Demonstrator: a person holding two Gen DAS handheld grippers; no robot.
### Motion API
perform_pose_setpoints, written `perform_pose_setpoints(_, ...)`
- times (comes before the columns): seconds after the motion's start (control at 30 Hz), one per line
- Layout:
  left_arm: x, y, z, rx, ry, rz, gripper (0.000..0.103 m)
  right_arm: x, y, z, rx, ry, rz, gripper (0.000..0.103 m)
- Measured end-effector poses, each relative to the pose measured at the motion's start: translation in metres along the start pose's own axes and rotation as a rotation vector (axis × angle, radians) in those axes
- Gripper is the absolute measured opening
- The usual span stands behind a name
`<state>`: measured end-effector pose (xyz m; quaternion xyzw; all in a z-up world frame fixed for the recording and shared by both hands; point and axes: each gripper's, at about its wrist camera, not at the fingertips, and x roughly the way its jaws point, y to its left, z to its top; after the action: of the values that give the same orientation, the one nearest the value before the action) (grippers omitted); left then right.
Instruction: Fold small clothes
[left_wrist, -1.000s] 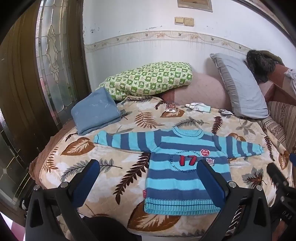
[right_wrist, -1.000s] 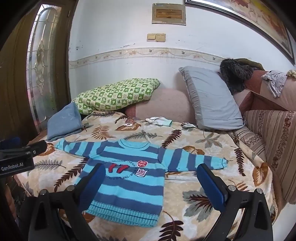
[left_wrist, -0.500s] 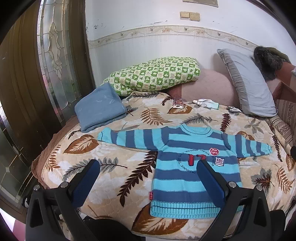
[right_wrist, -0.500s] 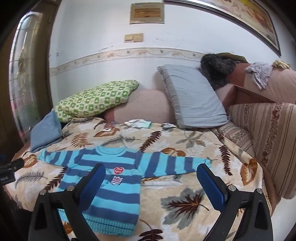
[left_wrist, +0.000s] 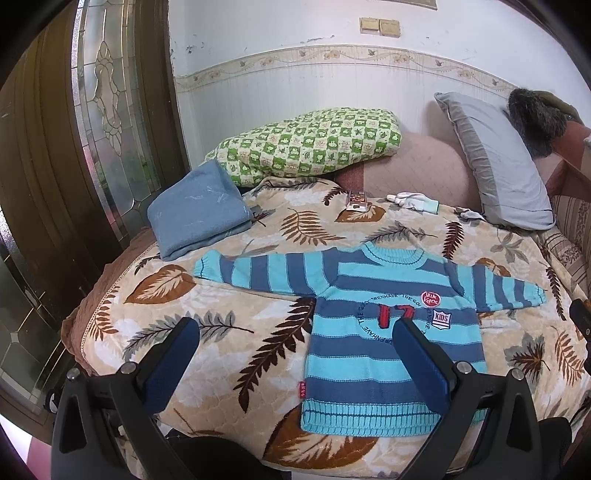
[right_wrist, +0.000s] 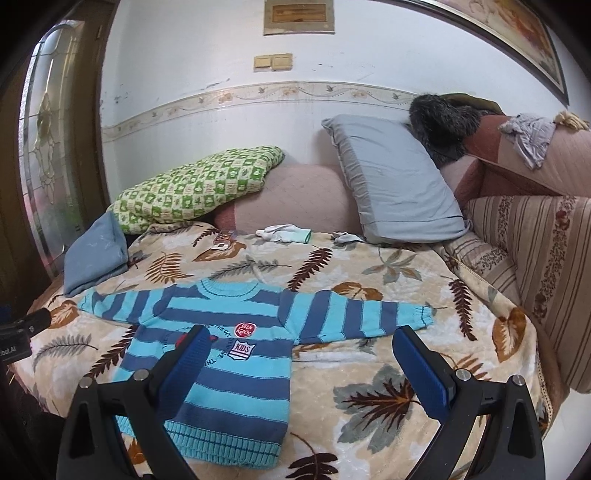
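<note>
Readable text is nearly all on the sweater (left_wrist: 373, 317) chest. White shield patch (left_wrist: 441, 318) at about 3 o'clock of the chest print: "KIDS", also legible in the right wrist view (right_wrist: 242, 348). Big red number (left_wrist: 396, 315) at the centre reads "17"; in the right wrist view a finger mostly covers it. Curved dark lettering (left_wrist: 388, 298) rings the number; "HAVE THE" is legible at 12 o'clock, the rest only partly. Round red badge (left_wrist: 431, 298) at 1 o'clock has two short white words, too small to read. Left gripper body (right_wrist: 14, 341) at 9 o'clock in the right wrist view shows the cut-off print "bot.AI".
</note>
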<state>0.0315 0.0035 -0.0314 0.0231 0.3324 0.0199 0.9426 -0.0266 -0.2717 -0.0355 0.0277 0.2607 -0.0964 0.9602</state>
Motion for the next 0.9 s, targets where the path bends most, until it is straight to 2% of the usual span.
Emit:
perform_pose_setpoints(0.3,0.001,-0.002,0.0,0.007,0.001,-0.007,0.103,-0.005,0.002,0.003,0.002,-0.016,0.016,0.1)
perform_pose_setpoints(0.4,0.0,-0.002,0.0,0.011,0.001,-0.007,0.103,-0.014,0.002,0.004,0.007,-0.064,0.022,0.1)
perform_pose_setpoints(0.63,0.0,-0.002,0.001,0.013,0.002,-0.011,0.103,-0.039,0.007,0.0,-0.001,-0.246,0.065,0.101)
perform_pose_setpoints(0.73,0.0,-0.002,0.003,0.015,0.008,-0.008,0.103,-0.028,0.017,-0.002,-0.049,-0.178,0.068,0.101)
perform_pose_setpoints(0.9,-0.001,-0.001,0.009,0.011,0.005,-0.009,0.103,-0.015,0.02,-0.01,-0.06,-0.122,0.072,0.101)
